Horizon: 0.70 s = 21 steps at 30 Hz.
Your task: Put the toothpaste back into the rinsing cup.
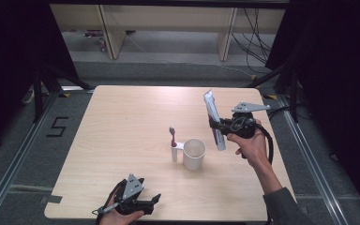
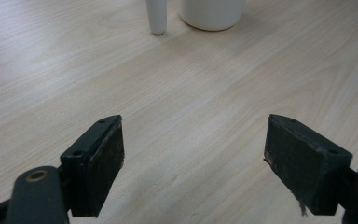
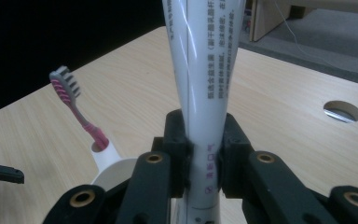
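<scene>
**Toothpaste tube clamped above the bench, beside the cup**

The toothpaste tube (image 1: 214,121) is white with a purple stripe and small print down its side. It is held up off the bench (image 1: 122,122), nearly upright and leaning a little, with its flat crimped end at the top and its cap end pointing down. In the high view its lower end hangs just to the right of the cup. The right tongs (image 1: 214,125) are clamped on the tube; in the right gripper view (image 3: 204,154) both black jaws press against its lower part from either side. A hand (image 1: 251,145) carries these tongs, its forearm and grey sleeve coming in from the lower right.

The white cup (image 1: 193,153) stands upright near the middle of the bench. Touching its left side is a small white holder (image 1: 174,153), and a toothbrush (image 1: 172,137) with a pink handle and a grey and pink head stands in it, bristle end up.

The left tongs (image 1: 155,200) rest at the near edge of the bench, well apart from the cup, held by the other hand (image 1: 122,216). Their jaws stand wide apart with bare wood between them (image 2: 193,154), pointing toward the cup and holder.

A round cable hole (image 3: 342,111) is cut into the bench top behind the tube.
</scene>
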Motion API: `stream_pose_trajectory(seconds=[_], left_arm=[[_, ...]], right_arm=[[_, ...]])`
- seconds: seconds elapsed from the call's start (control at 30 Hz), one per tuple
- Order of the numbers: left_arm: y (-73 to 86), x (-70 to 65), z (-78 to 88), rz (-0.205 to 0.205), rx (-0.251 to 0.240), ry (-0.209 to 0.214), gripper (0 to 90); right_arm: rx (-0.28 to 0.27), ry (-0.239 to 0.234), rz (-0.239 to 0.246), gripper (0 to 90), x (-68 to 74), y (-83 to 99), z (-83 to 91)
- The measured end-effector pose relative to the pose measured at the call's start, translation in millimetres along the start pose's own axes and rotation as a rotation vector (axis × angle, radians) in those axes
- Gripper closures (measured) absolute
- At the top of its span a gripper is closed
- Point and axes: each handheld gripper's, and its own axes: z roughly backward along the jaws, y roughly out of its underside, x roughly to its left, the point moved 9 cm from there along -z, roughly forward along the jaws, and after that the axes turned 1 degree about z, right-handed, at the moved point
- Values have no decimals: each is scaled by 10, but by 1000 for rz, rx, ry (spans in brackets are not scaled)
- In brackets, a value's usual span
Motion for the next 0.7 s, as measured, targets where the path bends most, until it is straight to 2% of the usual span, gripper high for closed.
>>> stream_pose_trajectory(seconds=[0.03, 0.07, 0.1, 0.13, 0.3, 0.37, 0.4, 0.53, 0.57, 0.63, 0.7], left_arm=[[4, 10, 0, -3, 5, -4, 196], [6, 8, 1, -4, 7, -2, 196], [4, 4, 2, -3, 4, 0, 196], [2, -5, -2, 2, 0, 3, 196], [8, 4, -1, -8, 7, 1, 196], [6, 6, -6, -8, 5, 2, 196], [13, 13, -3, -15, 14, 2, 196], [5, 3, -4, -10, 4, 3, 196], [11, 13, 0, -18, 14, 2, 196], [12, 14, 1, -19, 14, 2, 196], [10, 7, 3, -12, 11, 1, 196]], right_arm=[[6, -5, -22, 769, 38, -3, 5], [-9, 0, 2, 769, 38, -32, -12], [-9, 0, 2, 769, 38, -32, -12], [-22, -21, -14, 769, 84, -51, -43], [-37, -28, -14, 769, 119, -76, -79], [-44, -43, -33, 769, 165, -93, -99], [-56, -45, -14, 769, 167, -112, -111], [-66, -56, -29, 769, 233, -137, -170], [-69, -71, -14, 769, 269, -141, -215], [-67, -77, -27, 769, 287, -137, -230], [-65, -86, -18, 769, 305, -134, -286]])
